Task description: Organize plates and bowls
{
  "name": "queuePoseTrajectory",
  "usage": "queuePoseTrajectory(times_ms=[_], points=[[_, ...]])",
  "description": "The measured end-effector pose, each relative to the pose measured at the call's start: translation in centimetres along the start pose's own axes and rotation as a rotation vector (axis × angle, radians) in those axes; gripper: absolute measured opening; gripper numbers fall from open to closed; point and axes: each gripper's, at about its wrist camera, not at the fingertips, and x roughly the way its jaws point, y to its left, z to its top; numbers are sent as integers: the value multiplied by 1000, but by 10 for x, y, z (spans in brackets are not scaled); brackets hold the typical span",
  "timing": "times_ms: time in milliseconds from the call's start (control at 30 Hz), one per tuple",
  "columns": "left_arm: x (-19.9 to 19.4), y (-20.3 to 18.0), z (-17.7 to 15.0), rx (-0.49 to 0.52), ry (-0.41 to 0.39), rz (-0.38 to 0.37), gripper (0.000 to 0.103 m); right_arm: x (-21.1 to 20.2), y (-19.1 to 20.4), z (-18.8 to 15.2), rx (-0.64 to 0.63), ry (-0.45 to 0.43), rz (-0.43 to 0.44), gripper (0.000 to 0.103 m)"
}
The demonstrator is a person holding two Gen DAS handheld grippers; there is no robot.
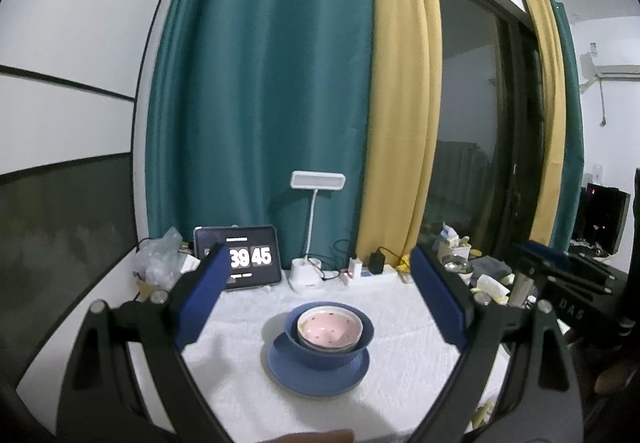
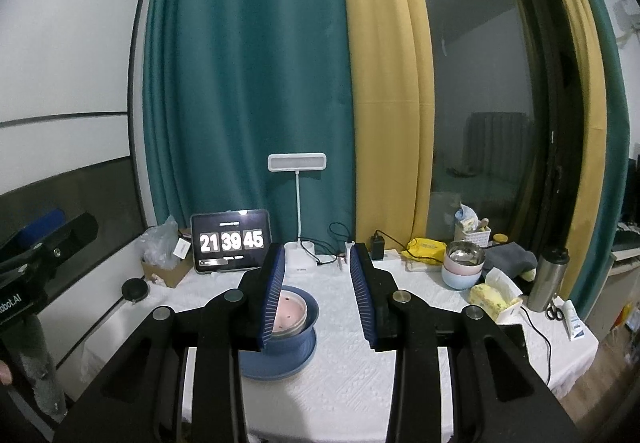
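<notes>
Tableware, stacked, centre of white-clothed table (image 1: pixel 240 383): blue plate (image 1: pixel 318 375) at the bottom, blue bowl (image 1: pixel 330 339) on it, pink bowl (image 1: pixel 330 329) nested inside with a pale rim showing beneath it, possibly another bowl. Far left of table: crumpled clear bag (image 2: pixel 160 243) over a cardboard box, black round puck (image 2: pixel 135 289) in front. Next: tablet clock (image 2: pixel 231 243). Next: white desk lamp (image 2: pixel 297 203), base behind the stack. Next: chargers and cables. Right side: second set of bowls (image 2: pixel 462 267), steel one in pink one in pale blue, not yet joined to the stack; beyond it, tissue pack, steel flask (image 2: pixel 548 279), scissors. Left gripper (image 1: pixel 320 291): tongs spread wide, nothing between them, the stack lying ahead and untouched. Right gripper (image 2: pixel 316 291): tongs released, partly apart, empty; its left finger overlaps the stack in view, contact not evident. Risks, judged: nested bowls sit loose, so a sideways knock from either finger could tip the pink bowl out or slide the blue bowl off the plate. Reaching right for the second set, a finger could snag cables or topple the flask. Steel bowl is slick; a shallow pinch on its rim may slip.
</notes>
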Motion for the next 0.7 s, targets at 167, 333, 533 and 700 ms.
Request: queuePoseTrajectory(times_ms=[167, 333, 533, 700], points=[[1, 2, -1, -5, 1, 25, 91, 1, 0, 0, 1, 9, -1, 36], [2, 4, -2, -5, 5, 34, 91, 1, 1, 1, -1, 9, -1, 36], [4, 2, -4, 4, 11, 30, 91, 2, 1, -1, 3, 11, -1, 36], [4, 3, -5, -6, 14, 19, 91, 0, 1, -1, -2, 14, -1, 36]])
